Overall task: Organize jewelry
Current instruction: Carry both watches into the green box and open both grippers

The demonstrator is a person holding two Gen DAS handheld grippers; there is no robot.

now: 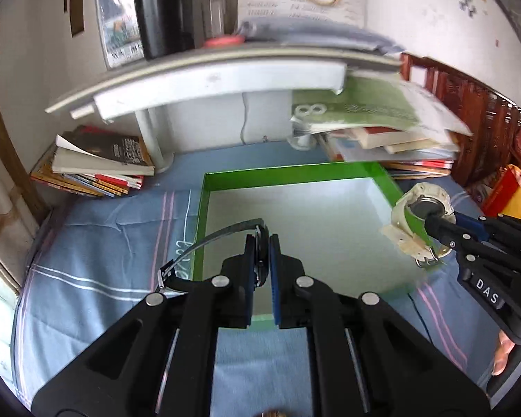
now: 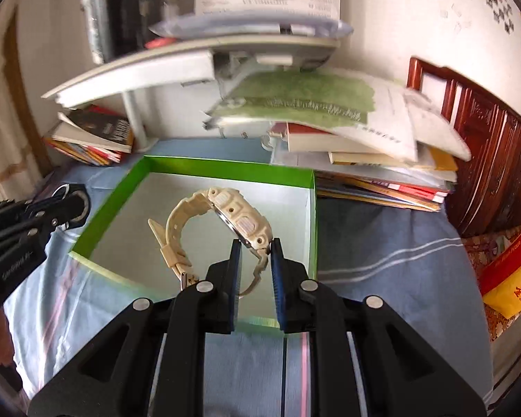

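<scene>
— How many of each have you got there?

— Two watches, one box, and a stack of books (image 1: 97, 163) at each back corner of the table; one watch per hand.

— What do the watches look like?

— The one in my left gripper (image 1: 262, 243) is a slim dark watch (image 1: 260, 239) with a thin metal strap curving off to the left, its clasp hanging by my knuckle; the one in my right gripper (image 2: 255, 248) is a chunky cream watch (image 2: 239, 219) with a ribbed resin strap looped round to a steel buckle.

— And your fingers?

— Left fingers are pinched nearly together on the dark watch's case, edge-on between the pads; right fingers stand a little wider, clamped on the cream watch where the strap meets the case.

— Where are they over the table?

— Both are lifted clear of the blue cloth (image 1: 97, 243); the dark one hangs above the left edge of the green box (image 1: 288, 173), the cream one above the box's pale floor, toward its right wall.
</scene>
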